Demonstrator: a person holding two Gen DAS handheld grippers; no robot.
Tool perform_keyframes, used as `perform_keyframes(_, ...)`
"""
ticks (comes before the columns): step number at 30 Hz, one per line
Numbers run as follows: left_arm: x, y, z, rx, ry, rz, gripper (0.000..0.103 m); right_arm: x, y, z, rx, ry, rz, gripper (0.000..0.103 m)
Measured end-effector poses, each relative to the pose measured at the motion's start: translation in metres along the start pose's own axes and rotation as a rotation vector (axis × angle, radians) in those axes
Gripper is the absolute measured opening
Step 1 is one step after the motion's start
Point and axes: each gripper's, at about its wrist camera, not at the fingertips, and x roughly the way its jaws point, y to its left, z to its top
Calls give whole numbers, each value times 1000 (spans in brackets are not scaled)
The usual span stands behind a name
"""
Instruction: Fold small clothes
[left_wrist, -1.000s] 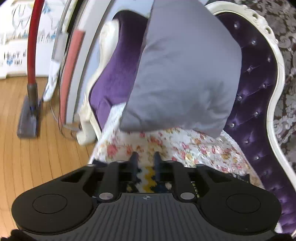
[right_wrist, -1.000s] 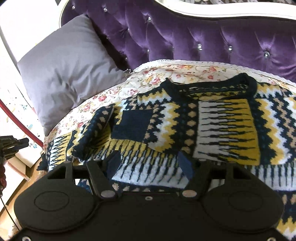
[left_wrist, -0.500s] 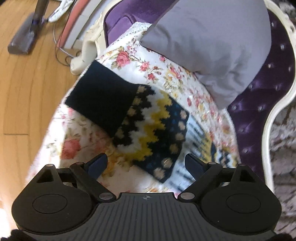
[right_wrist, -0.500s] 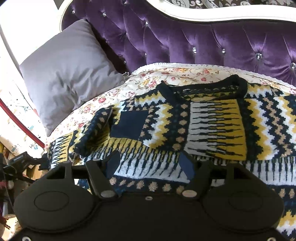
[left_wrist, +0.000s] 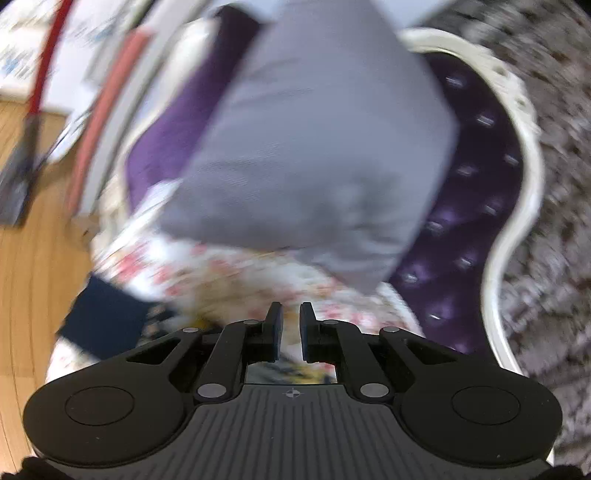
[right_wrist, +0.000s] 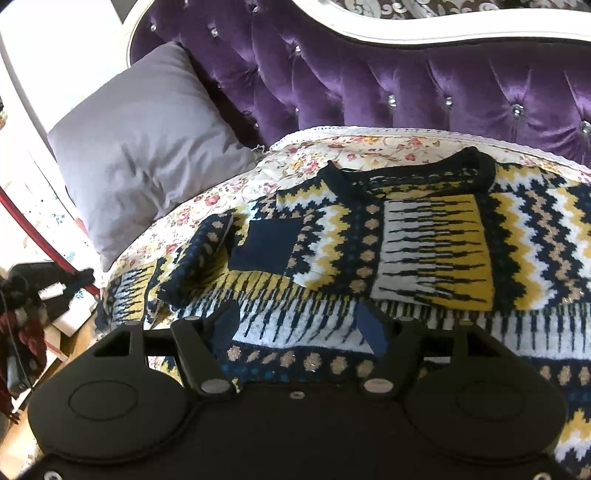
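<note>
Patterned sweater (right_wrist: 424, 236) flat under open right tool (right_wrist: 299, 328); left view blurred.

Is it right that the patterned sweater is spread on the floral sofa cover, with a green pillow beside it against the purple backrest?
Not quite: the pillow is grey, not green, as the right wrist view shows. The rest holds: the patterned sweater lies on the floral sofa cover, beside the pillow, against the purple backrest.
</note>
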Motion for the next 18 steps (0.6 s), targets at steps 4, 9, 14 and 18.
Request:
perform_keyframes(4,-10,-13,-4,-11,-25,-14,48,-8,-11,-4,30,-6,3,73)
perform_keyframes(9,-5,22,-41,-76,47,48,97,-17,-20,-6,48,-22,-1,74)
perform_keyframes(14,4,69,-67,-254,113,92,97,-20,-18,-6,34,-25,7,74)
perform_keyframes(18,18,85,-68,-315,105,69,98,-19,-10,-5,8,-26,16,74)
